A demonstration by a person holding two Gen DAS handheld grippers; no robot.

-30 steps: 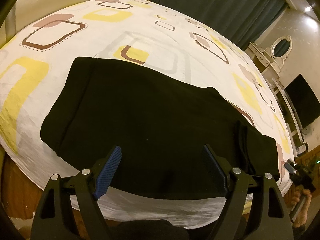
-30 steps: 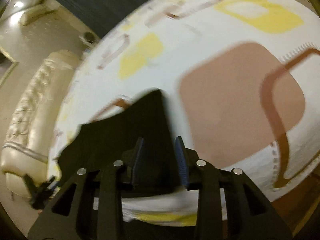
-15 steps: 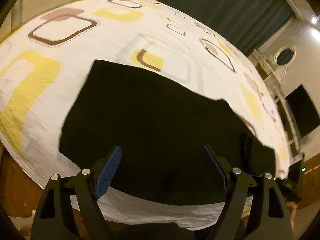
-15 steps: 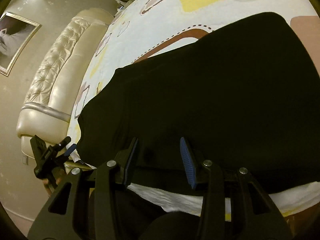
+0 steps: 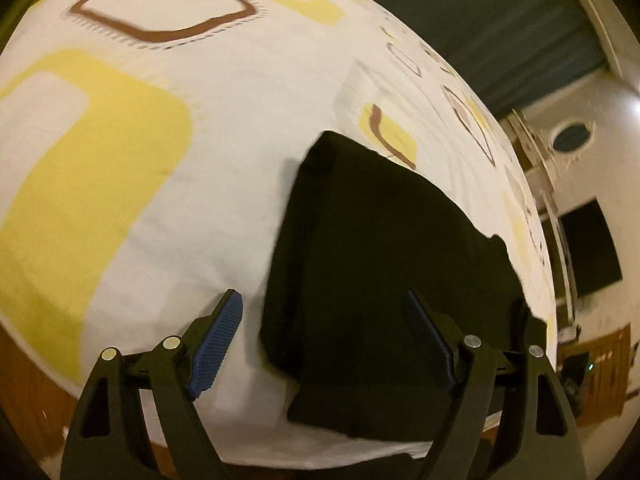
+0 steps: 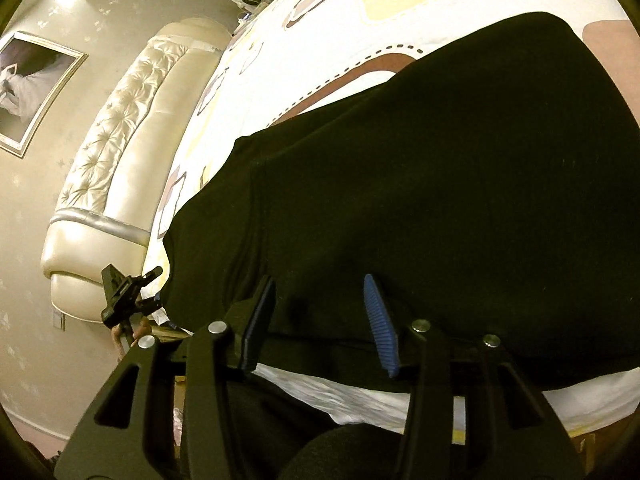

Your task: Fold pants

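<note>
The black pants (image 5: 372, 264) lie folded flat on the bed's patterned sheet (image 5: 224, 128), near its front edge. My left gripper (image 5: 324, 332) is open and empty, hovering over the pants' left end, with its left pad over bare sheet. In the right wrist view the pants (image 6: 460, 184) fill most of the frame. My right gripper (image 6: 320, 312) is open and empty just above the pants' near edge. The left gripper also shows in the right wrist view (image 6: 128, 292), at the pants' far end.
A cream tufted headboard (image 6: 116, 152) and a framed picture (image 6: 28, 88) are at the left of the right wrist view. A dark curtain (image 5: 480, 20), a dresser with an oval mirror (image 5: 568, 140) and a black TV (image 5: 592, 252) stand beyond the bed.
My left gripper has swung left, so the pants now sit right of centre. My right gripper moved from the sheet's far side to the pants' near edge and opened wider.
</note>
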